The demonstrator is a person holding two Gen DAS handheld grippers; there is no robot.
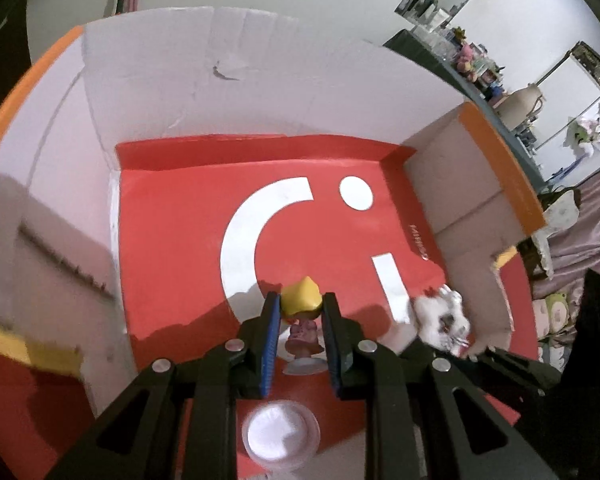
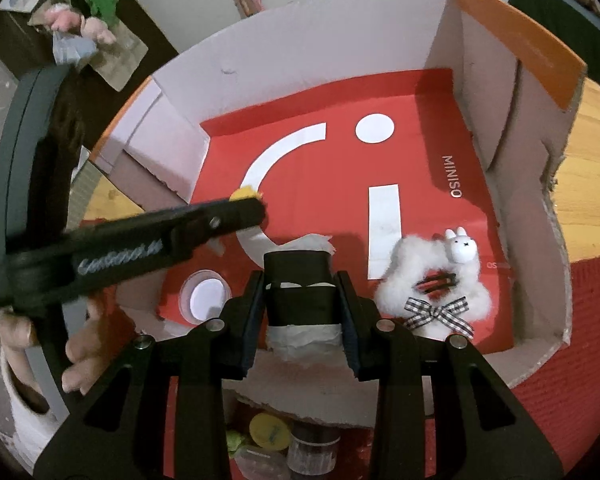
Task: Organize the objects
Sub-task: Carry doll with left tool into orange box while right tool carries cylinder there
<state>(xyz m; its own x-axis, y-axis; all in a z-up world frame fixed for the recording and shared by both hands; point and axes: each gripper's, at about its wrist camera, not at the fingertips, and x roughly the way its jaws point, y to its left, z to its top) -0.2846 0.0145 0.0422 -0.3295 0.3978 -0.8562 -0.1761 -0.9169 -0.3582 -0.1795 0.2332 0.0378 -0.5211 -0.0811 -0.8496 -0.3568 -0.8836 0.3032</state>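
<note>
Left gripper (image 1: 300, 320): I have it clamped on the small yellow-haired figurine (image 1: 301, 304), over the red-lined cardboard box (image 1: 160, 80).
Right gripper (image 2: 300, 300): clamped on a dark paper-wrapped roll (image 2: 298, 292), above the box's near edge.
Handling: the figurine looks light, rigid and top-heavy; I judge the head the safest hold.

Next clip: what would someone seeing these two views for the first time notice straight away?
The bright red sheet with its white logo, lining the floor of an open cardboard box, dominates both views. Over it, the left hand-held gripper is shut on a small yellow-headed figurine, and the right hand-held gripper on a black roll with white paper. A fluffy white scrunchie with a rabbit head and checked bow lies in the box's near right corner.
</note>
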